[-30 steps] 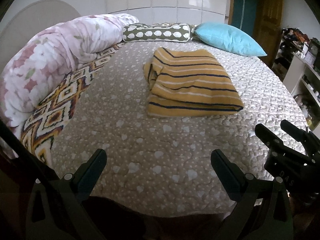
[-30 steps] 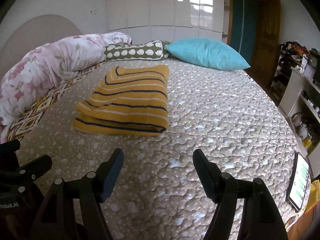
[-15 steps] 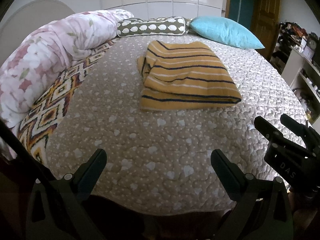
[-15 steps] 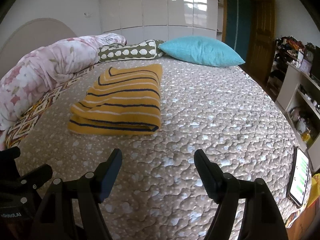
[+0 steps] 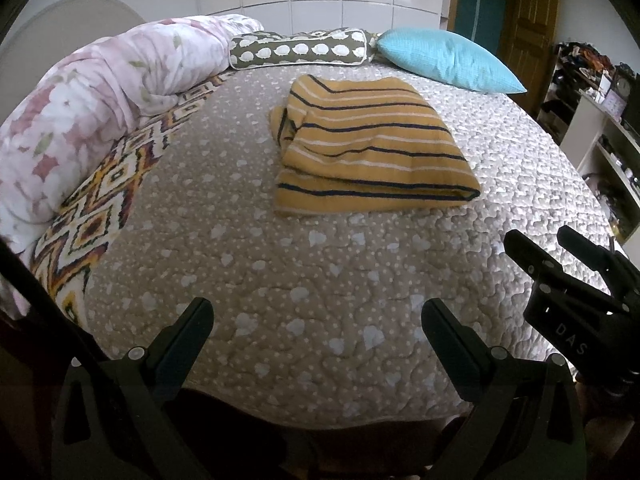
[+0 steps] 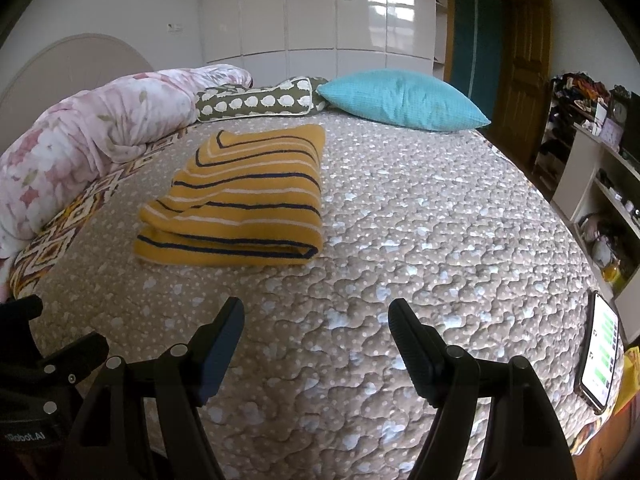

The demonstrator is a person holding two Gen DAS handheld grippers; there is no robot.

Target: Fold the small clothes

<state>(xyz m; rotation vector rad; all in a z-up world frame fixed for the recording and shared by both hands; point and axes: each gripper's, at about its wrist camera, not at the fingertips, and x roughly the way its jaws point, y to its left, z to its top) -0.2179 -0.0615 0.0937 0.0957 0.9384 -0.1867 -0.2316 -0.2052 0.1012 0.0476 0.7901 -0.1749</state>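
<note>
While both grippers gape, striped top lies folded on bed

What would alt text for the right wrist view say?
A folded yellow striped garment lies on a quilted bed, beyond the open, empty right gripper. A blue pillow sits behind; a lit phone rests at the bed's right edge.

Mustard-yellow knit garment w/ navy and white stripes, folded into a thick rectangular stack, lies flat on the bed's quilted cover, mid-bed toward the pillows. Fold edge faces the cameras; a looser bunched layer, possibly a sleeve, pokes out at its left side.
</note>
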